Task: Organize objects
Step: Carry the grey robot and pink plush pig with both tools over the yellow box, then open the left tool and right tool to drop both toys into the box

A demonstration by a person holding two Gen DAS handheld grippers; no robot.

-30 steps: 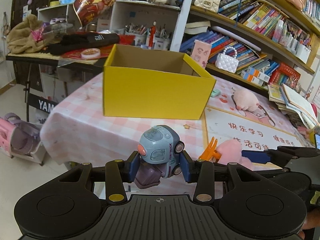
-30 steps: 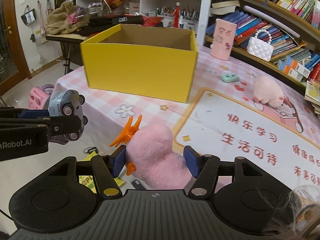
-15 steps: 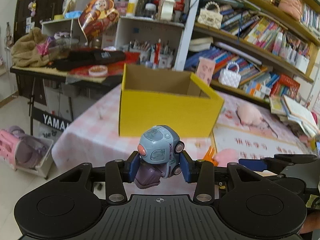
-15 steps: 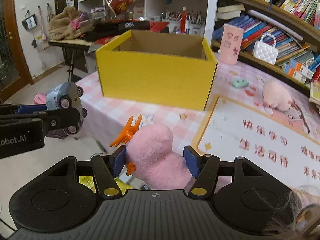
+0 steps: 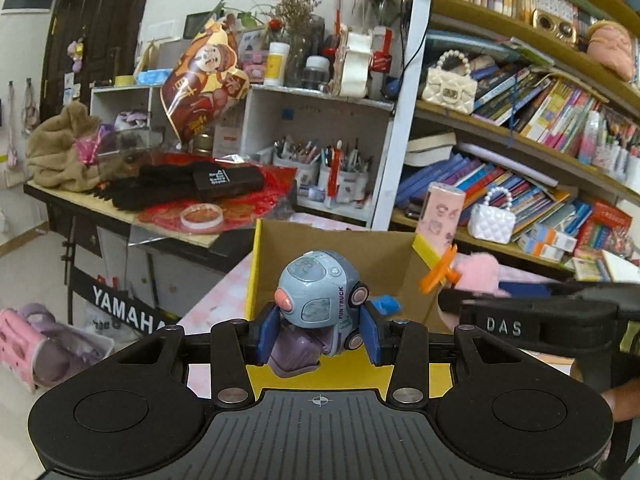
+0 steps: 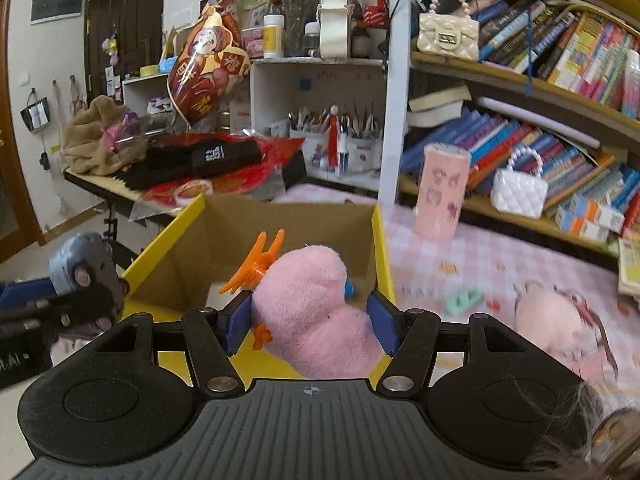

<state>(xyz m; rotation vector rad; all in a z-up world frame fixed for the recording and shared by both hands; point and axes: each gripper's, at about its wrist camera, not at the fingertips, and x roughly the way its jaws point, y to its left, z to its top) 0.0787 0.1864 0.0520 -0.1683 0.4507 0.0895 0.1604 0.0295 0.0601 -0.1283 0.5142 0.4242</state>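
Observation:
My left gripper [image 5: 319, 334] is shut on a round blue-grey toy truck [image 5: 318, 296] with a purple underside, held over the near wall of the open yellow cardboard box [image 5: 252, 276]. My right gripper [image 6: 312, 326] is shut on a pink plush toy [image 6: 316, 300] with orange feet, also above the box's [image 6: 382, 248] near wall. In the right wrist view the truck [image 6: 82, 270] and left gripper show at the left edge. In the left wrist view the plush [image 5: 476, 270] and the right gripper's arm show at the right. A small blue object [image 5: 387, 304] lies inside the box.
The box stands on a pink checked tablecloth [image 6: 480, 256]. On the cloth lie another pink plush [image 6: 548, 316], a small green piece [image 6: 464, 298] and a pink tin [image 6: 442, 192]. Bookshelves [image 6: 540, 80] rise at the right; a cluttered keyboard stand [image 5: 132, 208] sits behind left.
Both grippers have risen and moved forward from in front of the box to above its near wall, each still holding its toy. The box's inside now shows below them.

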